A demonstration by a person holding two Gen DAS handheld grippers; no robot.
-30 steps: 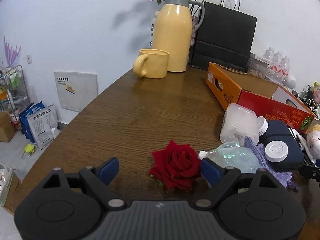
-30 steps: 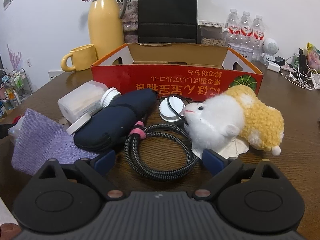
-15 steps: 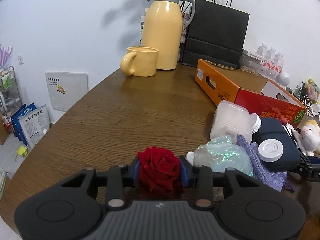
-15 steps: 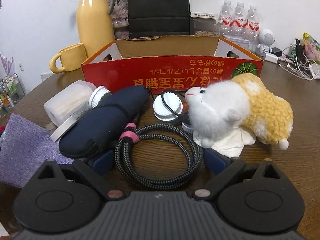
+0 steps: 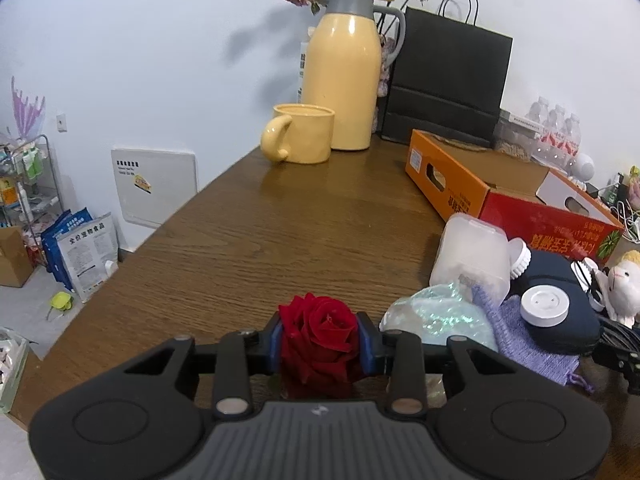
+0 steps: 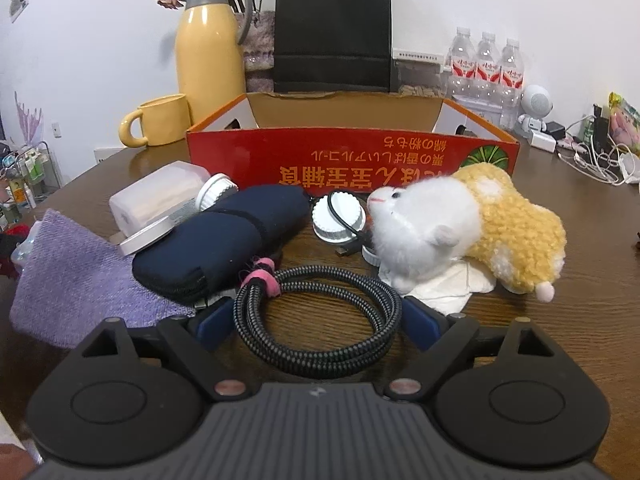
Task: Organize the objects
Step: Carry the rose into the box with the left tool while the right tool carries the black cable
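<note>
The left gripper (image 5: 319, 338) has its blue fingers (image 5: 275, 342) pressed against both sides of the red rose (image 5: 318, 330), which sits at the near edge of the bench (image 5: 280, 216), just left of the clutter. The bloom is soft – too firm a squeeze would likely crush or shed petals, while too light a hold could let it slip out on the way to the orange box (image 5: 472, 184), far and to the right. Whether the rose is already clear of the wood cannot be told from here.

The right gripper (image 6: 318, 320) has its fingers apart, straddling the coiled black cable (image 6: 318, 322); the left finger (image 6: 214, 322) is tucked close against the navy pouch (image 6: 224, 246) and the purple cloth (image 6: 76, 276), the right one sits just beside the white tissue under the plush toy (image 6: 460, 232). Closing here risks snagging the pouch edge or the tissue along with the cable. The coil itself is springy – pinched across its loop it may deform and pop free, or lift unevenly where the pink tie (image 6: 262, 278) binds it. Carrying the rose rightward also means crossing the piled items, where a brush could knock the white cap (image 5: 545, 305) off the pouch.
</note>
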